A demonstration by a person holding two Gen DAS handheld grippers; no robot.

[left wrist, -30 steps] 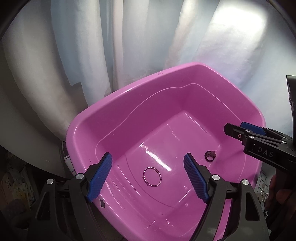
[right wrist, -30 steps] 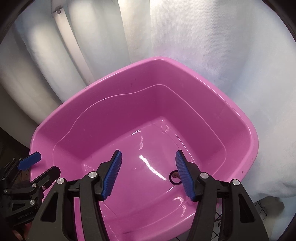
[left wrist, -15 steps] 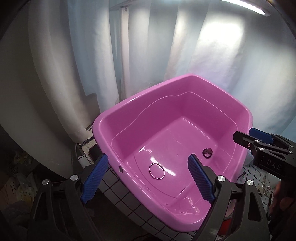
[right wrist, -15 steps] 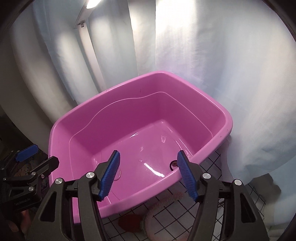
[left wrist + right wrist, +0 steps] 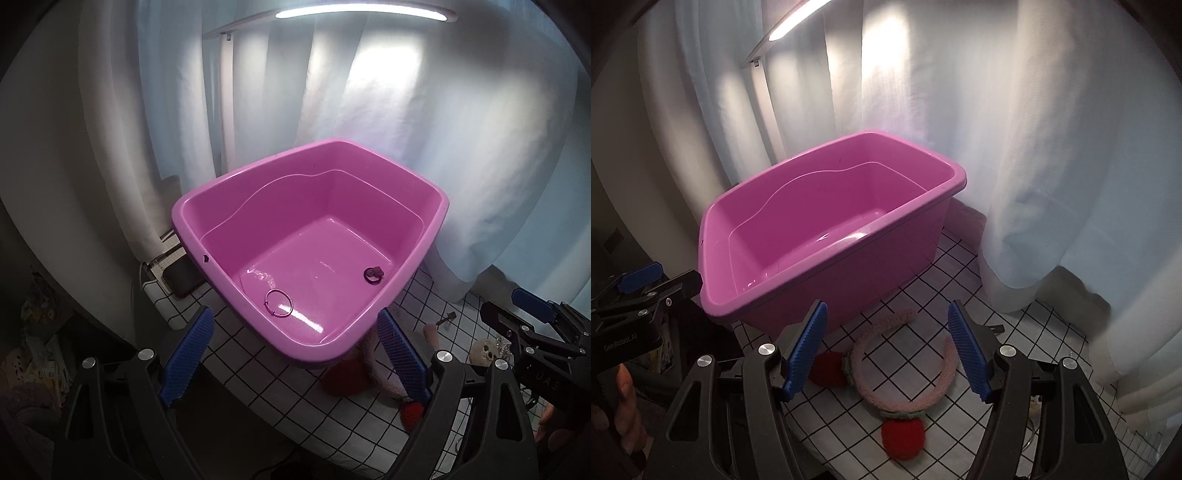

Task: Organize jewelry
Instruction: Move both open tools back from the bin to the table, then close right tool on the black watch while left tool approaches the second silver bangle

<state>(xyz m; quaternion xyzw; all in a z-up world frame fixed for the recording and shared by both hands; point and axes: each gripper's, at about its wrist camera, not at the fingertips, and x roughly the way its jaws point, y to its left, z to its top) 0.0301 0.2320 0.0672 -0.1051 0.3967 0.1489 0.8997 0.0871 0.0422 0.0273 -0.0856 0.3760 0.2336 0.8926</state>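
Nearest, in the left wrist view, the left gripper (image 5: 291, 354) has its blue-padded jaws spread wide and holds nothing. The right gripper (image 5: 888, 347) is also wide and empty, hovering above a pink fuzzy headband (image 5: 905, 369) that lies flat on the table (image 5: 1015, 325), with red pom-poms (image 5: 903, 439) at its rim. The table has a white cover printed with a black grid.

Just beyond both grippers stands a pink tub (image 5: 439, 206), its near corner close to the table edge. On the tub floor lie two pieces of jewelry, well apart: a thin hoop (image 5: 279, 302) toward the near left, and a small dark ring (image 5: 373, 274) toward the right wall. To the right of the tub, near the right gripper as the left view shows it, a pale beaded item (image 5: 487, 352) and a small dark clip (image 5: 448, 316) rest on the table; they are too small to identify surely.

Risks, as a judgement: the headband is broad and springy, so a pinch on one side may let it swing or slip, and its pom-poms could catch the tub rim. The tub sits near the edge and could be nudged by either gripper.

Behind the tub hangs a pale curtain (image 5: 406, 129) in folds, lit by a long lamp (image 5: 365, 13) overhead. The room beyond the curtain is hidden, and the left side is dark.
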